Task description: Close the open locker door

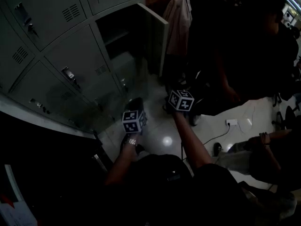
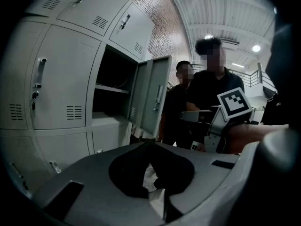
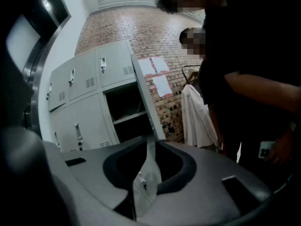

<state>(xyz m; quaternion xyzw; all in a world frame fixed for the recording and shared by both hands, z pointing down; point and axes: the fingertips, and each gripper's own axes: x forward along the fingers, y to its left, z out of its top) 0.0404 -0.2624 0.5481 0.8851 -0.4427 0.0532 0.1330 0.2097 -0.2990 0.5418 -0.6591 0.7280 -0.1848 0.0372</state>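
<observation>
A bank of grey lockers [image 1: 56, 46] has one compartment [image 1: 120, 36] open, its door [image 1: 155, 36] swung out to the right. In the left gripper view the open door [image 2: 153, 95] stands ahead, right of the dark compartment [image 2: 113, 88] with a shelf. The right gripper view shows the door [image 3: 146, 98] edge-on. My left gripper [image 2: 149, 145], with its marker cube [image 1: 134, 120], is shut and empty. My right gripper [image 3: 149, 140], with its cube [image 1: 181, 100], is also shut and empty. Both hang below the door, apart from it.
Two people [image 2: 207, 84] stand just right of the door. A pale garment [image 1: 178, 18] hangs beyond it. Another person [image 1: 268, 149] sits low at the right. A white power strip [image 1: 232, 122] and cable lie on the shiny floor [image 1: 164, 138].
</observation>
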